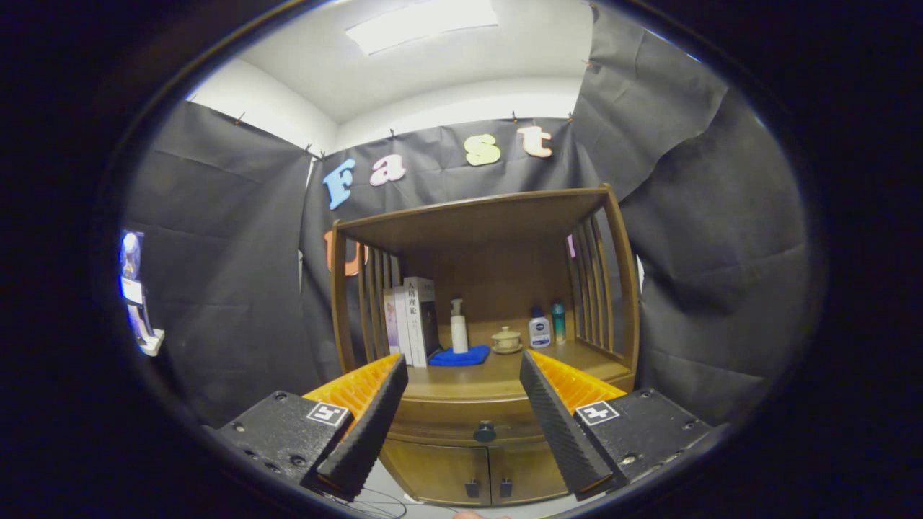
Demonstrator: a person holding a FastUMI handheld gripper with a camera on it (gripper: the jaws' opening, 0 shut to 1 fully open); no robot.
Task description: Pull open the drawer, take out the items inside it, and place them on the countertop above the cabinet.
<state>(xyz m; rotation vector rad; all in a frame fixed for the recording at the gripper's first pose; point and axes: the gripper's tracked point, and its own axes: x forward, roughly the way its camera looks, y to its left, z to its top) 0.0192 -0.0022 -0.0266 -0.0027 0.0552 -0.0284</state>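
Two fingers (pixel 461 367) spread wide before the closed drawer's knob (pixel 484 432).

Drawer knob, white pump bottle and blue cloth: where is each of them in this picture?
Drawer knob (pixel 484 432), gripper view: on its round face, between the open fingers.
White pump bottle (pixel 459 331), gripper view: on its body, beside the books.
Blue cloth (pixel 460 356), gripper view: on its folded top, under the bottle.

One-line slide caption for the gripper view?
Open gripper fingers frame the closed drawer's knob below the cabinet's stocked countertop.
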